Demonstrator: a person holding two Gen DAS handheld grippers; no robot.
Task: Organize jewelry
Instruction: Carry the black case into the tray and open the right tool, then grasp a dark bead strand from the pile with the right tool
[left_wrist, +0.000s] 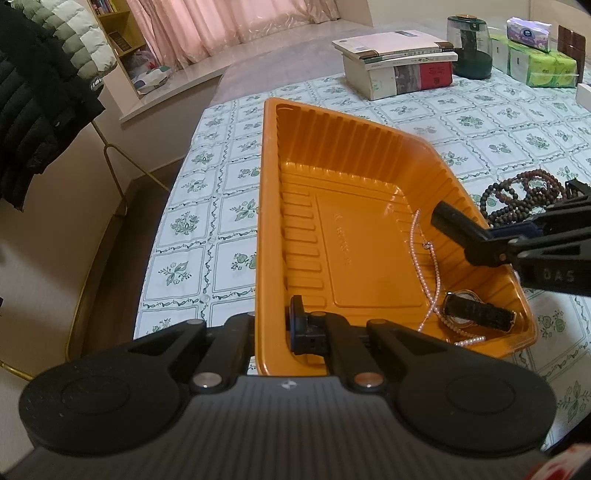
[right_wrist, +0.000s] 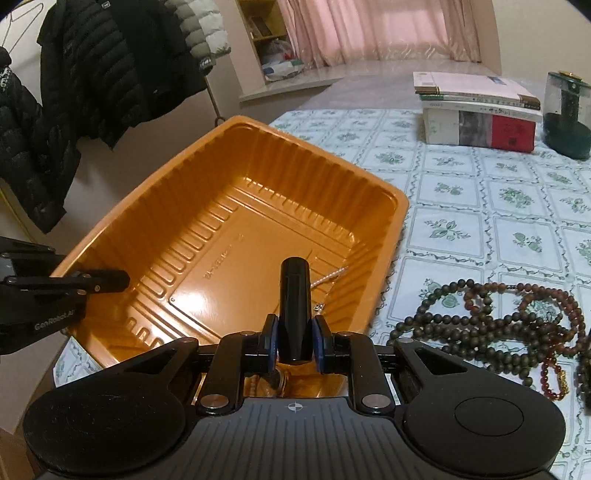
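An orange plastic tray (left_wrist: 306, 155) stands on the flower-patterned tablecloth. My left gripper (left_wrist: 273, 326) is shut on the tray's near wall, one finger outside and one inside. Inside the tray lie a thin pearl necklace (left_wrist: 432, 280) and a watch with a black strap (left_wrist: 476, 314). My right gripper (right_wrist: 294, 341) is shut on a black tube (right_wrist: 294, 295), which it holds tilted over the tray's right side (right_wrist: 391, 236). The tube (left_wrist: 454, 225) also shows in the left wrist view. Dark wooden bead necklaces (right_wrist: 480, 325) lie heaped on the cloth right of the tray.
A stack of books (left_wrist: 399, 70), a dark green jar (left_wrist: 469, 48) and tissue packs (left_wrist: 535, 62) stand at the back of the table. Padded jackets (left_wrist: 37, 92) hang on a rack beyond the table's left edge (left_wrist: 173, 206).
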